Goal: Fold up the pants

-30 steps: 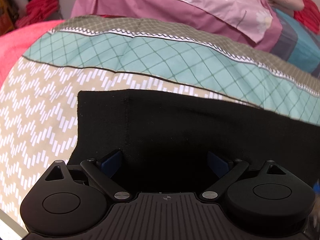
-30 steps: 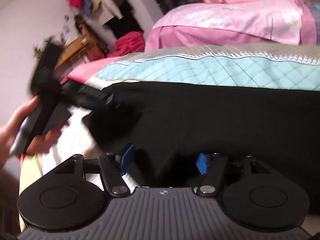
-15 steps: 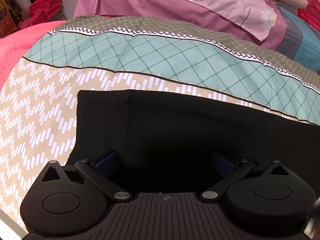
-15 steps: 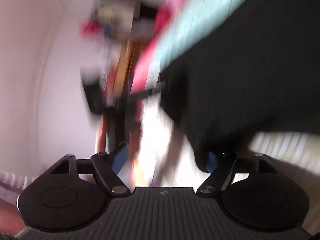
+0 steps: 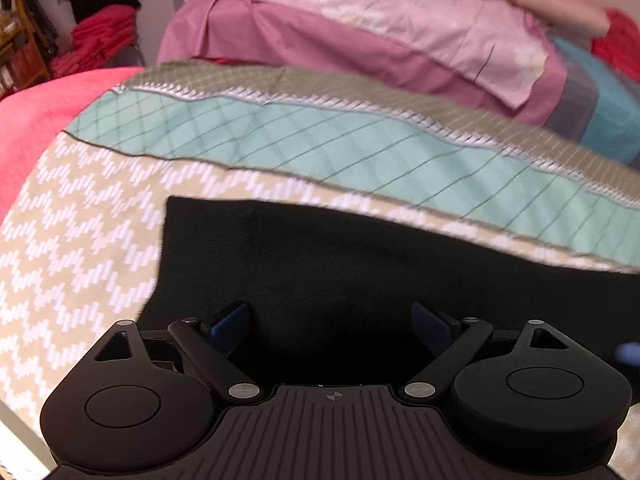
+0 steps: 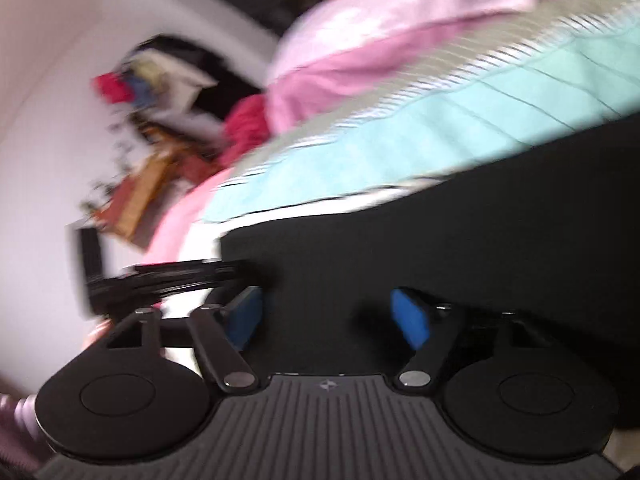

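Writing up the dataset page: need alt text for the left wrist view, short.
Black pants lie flat on a patterned bedspread, seen from just behind the left hand-held gripper, whose blue-padded fingers stand apart over the cloth without pinching it. Beyond are a teal quilted band, pink bedding and a red blanket.

Premises: a home bedroom. A bed with a patterned quilt (image 5: 280, 136) and pink pillows (image 5: 360, 28); clothes (image 5: 100, 36) heaped on shelving by the wall.
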